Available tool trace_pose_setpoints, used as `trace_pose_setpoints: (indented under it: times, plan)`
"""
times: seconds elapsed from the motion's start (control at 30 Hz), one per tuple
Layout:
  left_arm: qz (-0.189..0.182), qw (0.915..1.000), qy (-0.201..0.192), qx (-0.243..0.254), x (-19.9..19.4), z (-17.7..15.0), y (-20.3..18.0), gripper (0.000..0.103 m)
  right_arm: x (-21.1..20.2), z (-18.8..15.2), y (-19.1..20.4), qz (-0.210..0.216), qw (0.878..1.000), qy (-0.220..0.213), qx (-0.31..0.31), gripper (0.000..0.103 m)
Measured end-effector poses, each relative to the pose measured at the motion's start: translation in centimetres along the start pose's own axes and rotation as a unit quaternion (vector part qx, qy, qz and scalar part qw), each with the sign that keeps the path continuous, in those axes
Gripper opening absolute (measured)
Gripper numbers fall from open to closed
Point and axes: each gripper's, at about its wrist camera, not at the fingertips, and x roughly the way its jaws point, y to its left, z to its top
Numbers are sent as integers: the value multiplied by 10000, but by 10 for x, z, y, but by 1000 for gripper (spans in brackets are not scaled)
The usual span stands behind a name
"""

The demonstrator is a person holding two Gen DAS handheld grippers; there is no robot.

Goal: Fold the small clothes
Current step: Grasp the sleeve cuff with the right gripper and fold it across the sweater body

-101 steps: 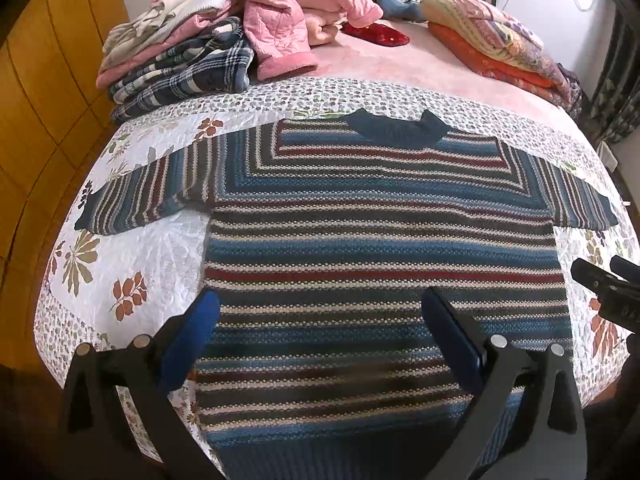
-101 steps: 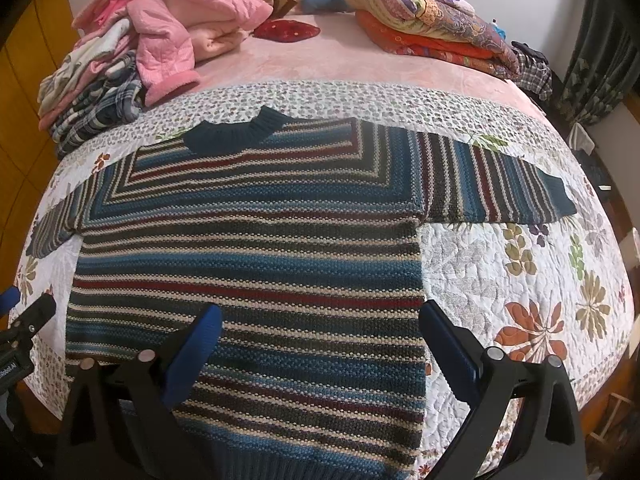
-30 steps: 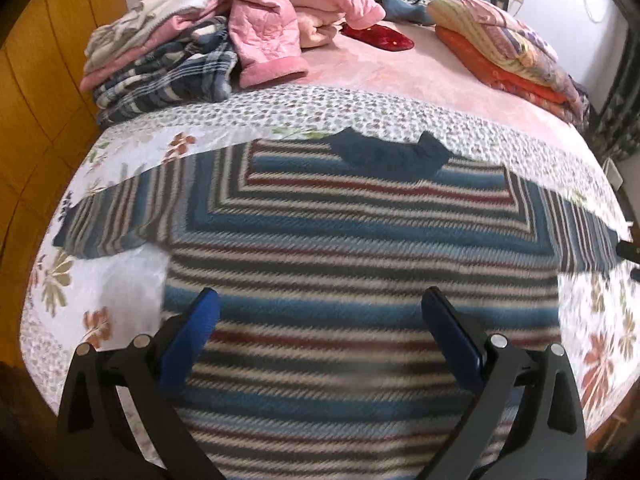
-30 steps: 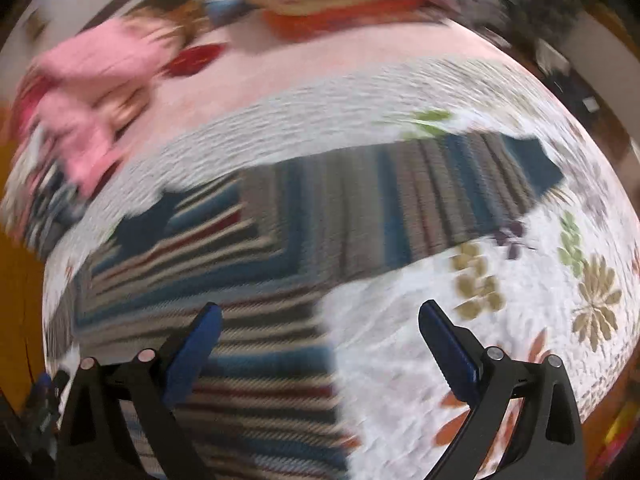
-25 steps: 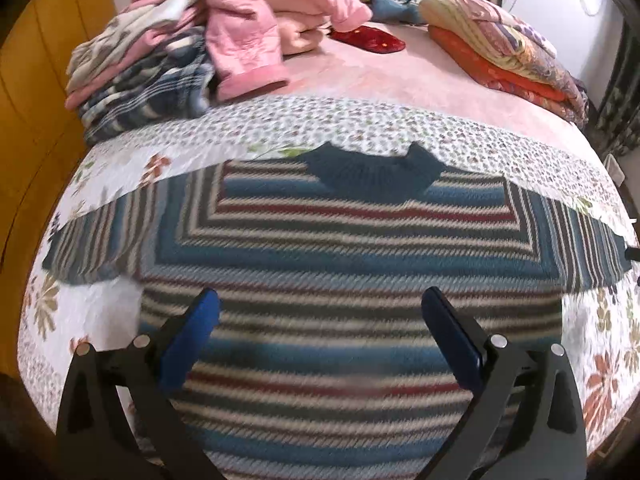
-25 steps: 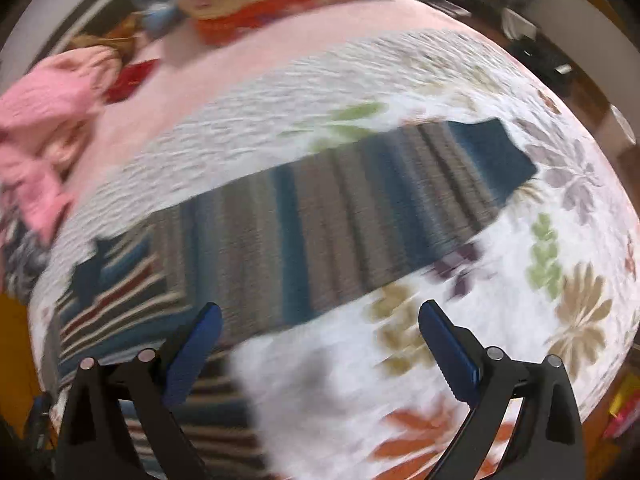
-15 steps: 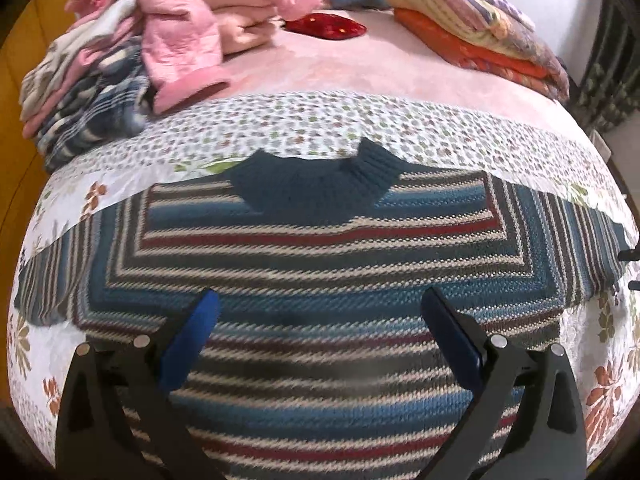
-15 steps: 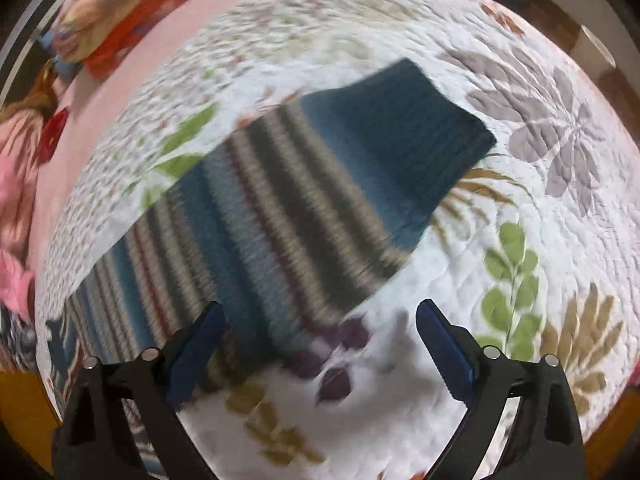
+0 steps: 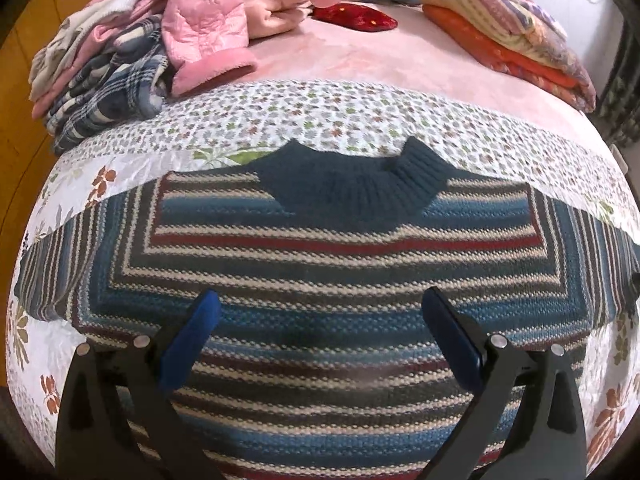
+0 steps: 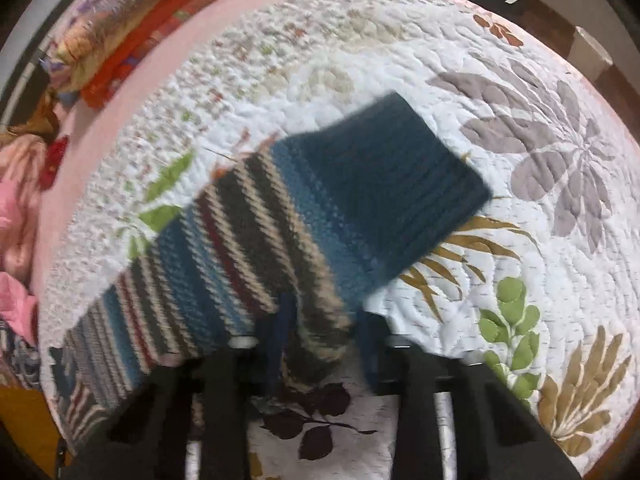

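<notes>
The striped knit sweater [image 9: 344, 264] lies spread flat on the floral quilt [image 9: 320, 120], its dark teal collar [image 9: 352, 188] pointing toward the far side of the bed and both sleeves stretched out to the sides. Over the sweater's chest hovers the left gripper [image 9: 320, 328], jaws spread wide, the blue pads [image 9: 192, 332] well apart and nothing between them. Across at the right sleeve [image 10: 280, 232], the right gripper [image 10: 320, 340] has its jaws drawn close around the sleeve's lower edge, a fold of striped knit pinched between them, just short of the solid teal cuff [image 10: 400, 184]; the view is blurred, so how firm the pinch is cannot be told. The cuff rests on the quilt beside a grey printed flower. At the back, a heap of pink jackets and plaid clothes [image 9: 152, 40] sits on the left, a red cushion [image 9: 356, 18] on the pink blanket, and folded orange and patterned bedding [image 9: 504, 40] on the right.
</notes>
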Motion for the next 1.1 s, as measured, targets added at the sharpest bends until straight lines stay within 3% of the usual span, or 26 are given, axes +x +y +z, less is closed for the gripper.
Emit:
trace_pose_setpoints:
  times: [0.2,0.4,0.67,0.77,0.93,1.1]
  plan:
    - [6,9999,39,-134,-1,7,13,100,-25,-5,23,364,9991,-219,-82,16]
    - [4,9996,145,-242,1,6,23,100,-35,-22,89,785,9943,-201,-698,16]
    - [-111,9989,167,-429,-2,9,32,100,-40,-93,201,1252,9721,90,-1980,16]
    - [-182,9985,196,-483,-3,10,33,100,-36,-121,234,1294,9617,216,-2406,11]
    - [-318,9977,271,-529,-1,10,32,100,-24,-155,272,1453,9450,540,-2880,9]
    - [-402,9973,314,-520,0,10,29,100,-18,-180,291,1331,9316,652,-3318,11]
